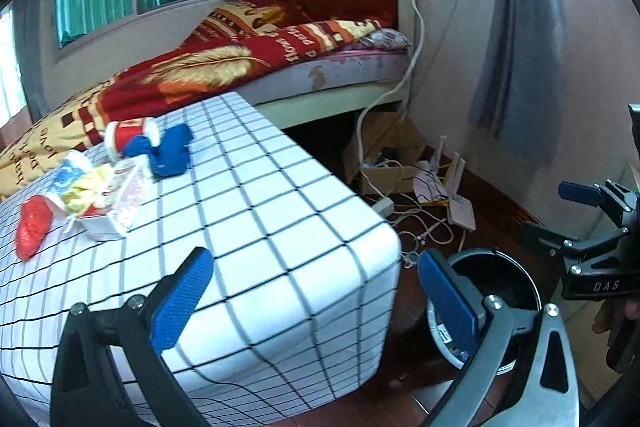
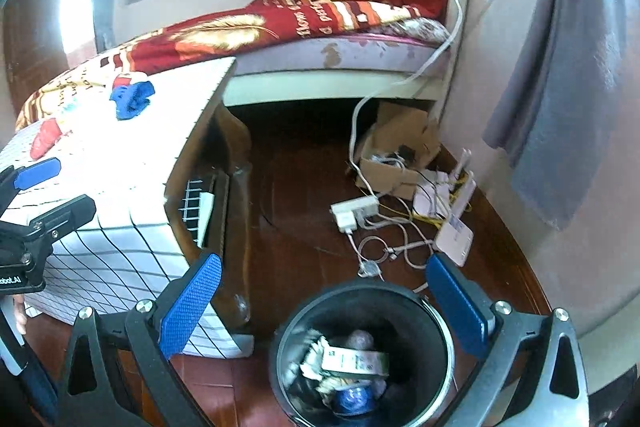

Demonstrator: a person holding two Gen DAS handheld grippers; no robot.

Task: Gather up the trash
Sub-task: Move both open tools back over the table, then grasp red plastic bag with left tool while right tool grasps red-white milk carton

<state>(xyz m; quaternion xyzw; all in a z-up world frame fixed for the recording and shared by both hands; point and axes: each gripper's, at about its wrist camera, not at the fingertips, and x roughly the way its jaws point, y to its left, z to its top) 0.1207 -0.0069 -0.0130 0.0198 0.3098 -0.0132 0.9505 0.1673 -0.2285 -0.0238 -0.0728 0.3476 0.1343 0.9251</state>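
Observation:
Trash lies in a heap at the far left of the checked tablecloth (image 1: pixel 260 195): a red paper cup (image 1: pixel 124 137), a blue crumpled wrapper (image 1: pixel 170 151), a blue-and-white cup (image 1: pixel 72 173), a pink carton (image 1: pixel 128 195) and a red bag (image 1: pixel 34 227). My left gripper (image 1: pixel 316 297) is open over the table's near corner, holding nothing. A black bin (image 2: pixel 362 351) stands on the floor, with a white box (image 2: pixel 354 361) and crumpled waste inside. My right gripper (image 2: pixel 324 303) hangs open just above the bin, empty. From the left wrist the bin (image 1: pixel 496 291) shows behind the right finger.
A bed (image 1: pixel 248 59) with a red blanket stands behind the table. On the wooden floor by the wall lie a power strip (image 2: pixel 354 213), tangled cables (image 2: pixel 384 247), a white router (image 2: pixel 454 233) and a cardboard box (image 2: pixel 396 151). A grey curtain (image 2: pixel 560 107) hangs on the right.

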